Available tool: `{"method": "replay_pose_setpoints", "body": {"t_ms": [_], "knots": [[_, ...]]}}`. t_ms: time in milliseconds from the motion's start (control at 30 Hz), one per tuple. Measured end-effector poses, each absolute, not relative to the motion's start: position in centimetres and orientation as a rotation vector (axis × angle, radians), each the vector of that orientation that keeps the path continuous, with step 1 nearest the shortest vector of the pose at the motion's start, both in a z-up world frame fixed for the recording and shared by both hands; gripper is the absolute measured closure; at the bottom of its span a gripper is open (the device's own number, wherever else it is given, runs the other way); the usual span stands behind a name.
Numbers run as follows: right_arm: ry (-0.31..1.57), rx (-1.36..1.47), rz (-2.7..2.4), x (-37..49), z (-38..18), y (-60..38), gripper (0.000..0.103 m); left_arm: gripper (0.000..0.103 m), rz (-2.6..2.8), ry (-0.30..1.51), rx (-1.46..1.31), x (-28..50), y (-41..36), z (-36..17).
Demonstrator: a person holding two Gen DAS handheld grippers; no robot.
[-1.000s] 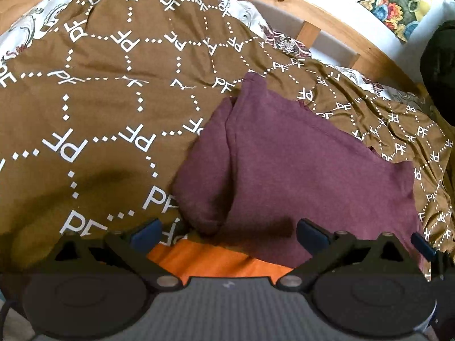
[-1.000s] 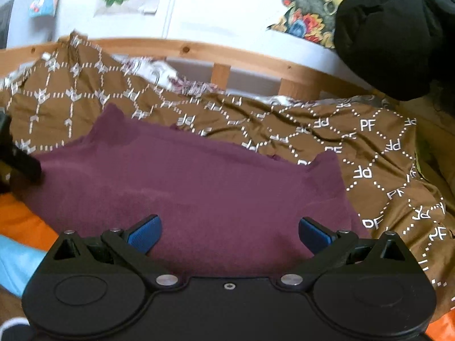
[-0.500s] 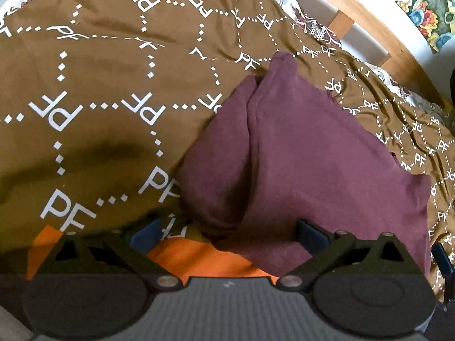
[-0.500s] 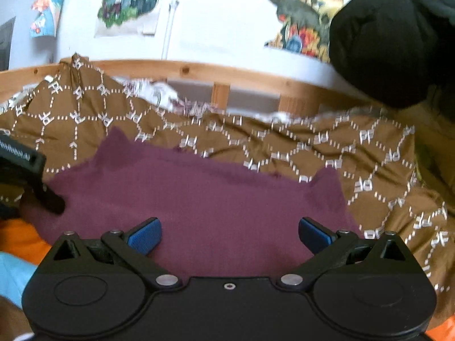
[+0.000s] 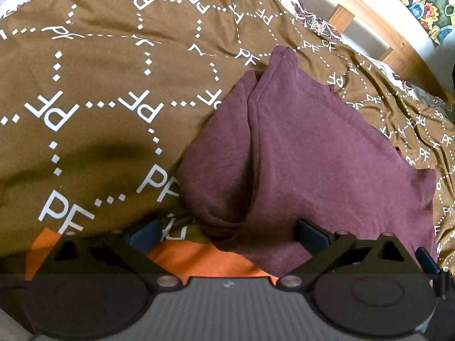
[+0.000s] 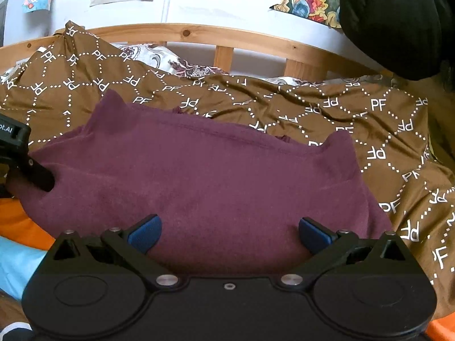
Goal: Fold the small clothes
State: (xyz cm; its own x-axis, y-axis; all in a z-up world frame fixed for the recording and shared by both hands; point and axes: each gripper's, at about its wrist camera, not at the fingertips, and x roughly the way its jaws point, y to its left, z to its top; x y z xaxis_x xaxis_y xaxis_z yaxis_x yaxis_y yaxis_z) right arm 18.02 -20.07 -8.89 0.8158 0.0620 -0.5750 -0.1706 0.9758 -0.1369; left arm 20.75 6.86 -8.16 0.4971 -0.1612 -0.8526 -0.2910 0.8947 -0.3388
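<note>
Maroon garment on brown PF blanket; orange cloth underneath.

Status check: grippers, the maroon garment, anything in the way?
Left gripper open, right gripper open, both empty at the near edge. Maroon garment spread on brown bedspread, left side doubled over. Orange cloth under near edge.

open brown blanket left, wooden headboard blocking behind
</note>
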Motion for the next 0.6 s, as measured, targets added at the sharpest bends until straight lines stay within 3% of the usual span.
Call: {"method": "replay_pose_setpoints", "body": {"t_ms": [133, 233, 367, 567, 600], "knots": [[0.606, -0.184, 0.126, 18.0, -8.9, -20.2, 0.001, 0.001, 0.068, 1.059, -0.502, 20.9, 7.4, -8.3], [0.61, -0.181, 0.123, 17.9, -9.0, -20.1, 0.001, 0.013, 0.06, 1.042, -0.527, 20.6, 7.9, -8.3], [0.609, -0.2, 0.122, 17.7, -9.0, -19.8, 0.001, 0.032, 0.026, 1.027, -0.531, 20.3, 7.7, -8.0], [0.626, -0.193, 0.127, 17.8, -8.9, -20.0, 0.001, 0.077, -0.019, 0.971, -0.527, 19.7, 7.4, -7.4], [0.635, -0.186, 0.128, 17.9, -8.8, -20.0, 0.001, 0.08, -0.018, 0.948, -0.494, 19.6, 7.0, -6.9]]}}
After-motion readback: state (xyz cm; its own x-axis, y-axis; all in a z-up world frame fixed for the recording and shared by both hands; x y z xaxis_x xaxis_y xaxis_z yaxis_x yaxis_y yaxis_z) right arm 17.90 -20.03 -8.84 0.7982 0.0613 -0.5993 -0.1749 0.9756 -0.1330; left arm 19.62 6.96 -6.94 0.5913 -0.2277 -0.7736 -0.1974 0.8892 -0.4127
